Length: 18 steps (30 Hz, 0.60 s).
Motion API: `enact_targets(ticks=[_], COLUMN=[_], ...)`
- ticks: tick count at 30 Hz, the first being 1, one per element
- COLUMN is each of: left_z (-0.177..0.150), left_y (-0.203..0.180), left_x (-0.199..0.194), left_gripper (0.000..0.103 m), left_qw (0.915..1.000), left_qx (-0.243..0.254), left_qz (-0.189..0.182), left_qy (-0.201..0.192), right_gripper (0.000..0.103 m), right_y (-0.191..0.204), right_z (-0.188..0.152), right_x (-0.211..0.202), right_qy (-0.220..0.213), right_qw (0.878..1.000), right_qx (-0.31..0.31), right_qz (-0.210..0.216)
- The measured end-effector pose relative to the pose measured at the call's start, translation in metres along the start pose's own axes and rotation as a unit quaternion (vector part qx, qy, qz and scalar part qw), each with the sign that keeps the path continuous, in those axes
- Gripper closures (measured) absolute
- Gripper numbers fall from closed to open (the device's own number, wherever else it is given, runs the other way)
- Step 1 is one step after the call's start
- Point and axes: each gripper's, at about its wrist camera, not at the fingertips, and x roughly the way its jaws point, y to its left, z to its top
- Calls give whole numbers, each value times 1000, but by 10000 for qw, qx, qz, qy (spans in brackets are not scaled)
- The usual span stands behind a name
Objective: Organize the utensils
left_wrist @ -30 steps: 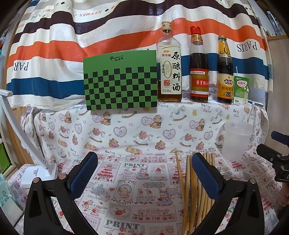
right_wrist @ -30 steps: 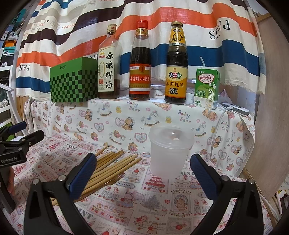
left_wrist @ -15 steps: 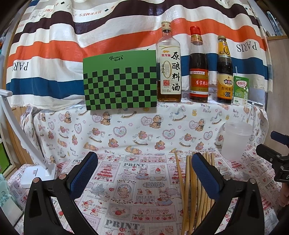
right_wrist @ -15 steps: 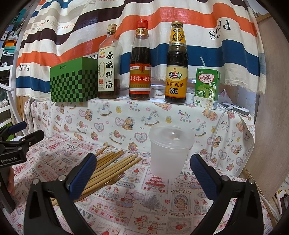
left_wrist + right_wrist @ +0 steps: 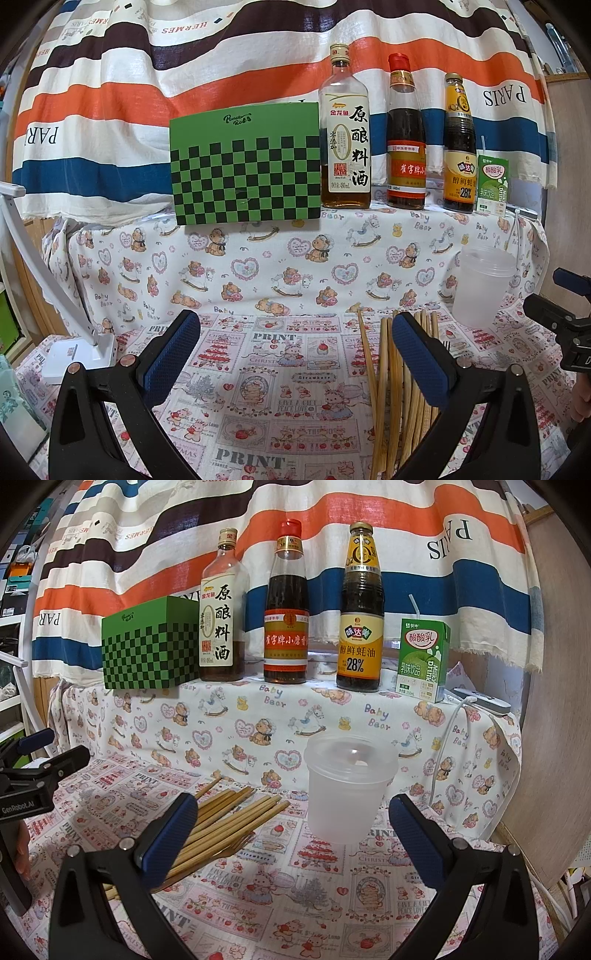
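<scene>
Several wooden chopsticks (image 5: 388, 387) lie in a bundle on the printed tablecloth, partly behind my left gripper's right finger; they also show in the right wrist view (image 5: 229, 819), with a wooden fork (image 5: 236, 847) among them. A translucent plastic cup (image 5: 349, 786) stands upright to their right, also seen in the left wrist view (image 5: 480, 288). My left gripper (image 5: 295, 350) is open and empty above the cloth. My right gripper (image 5: 291, 830) is open and empty, in front of the cup and the chopsticks.
On a raised cloth-covered shelf at the back stand a green checkered box (image 5: 245, 164), three sauce bottles (image 5: 345, 129) and a green drink carton (image 5: 424, 659). A white lamp base (image 5: 79, 356) sits at the left. A white cable (image 5: 447, 731) hangs at the right.
</scene>
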Motion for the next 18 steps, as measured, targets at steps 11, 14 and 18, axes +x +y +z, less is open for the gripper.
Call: enact_targets(ticks=[11, 14, 18], left_z=[-1, -1, -1], left_y=[1, 1, 1], left_x=[0, 1, 1], left_gripper=[0, 0, 0], left_qw=[10000, 10000, 10000], left_qx=[0, 1, 3], left_qz=[-5, -5, -6], left_qy=[16, 13, 18], right_gripper=[0, 0, 0], right_y=[0, 0, 0], right_z=[1, 1, 0], right_x=[0, 0, 1], right_qy=[10, 24, 33], right_qw=[10000, 10000, 10000], right_qx=[6, 8, 11], right_qz=[3, 10, 13])
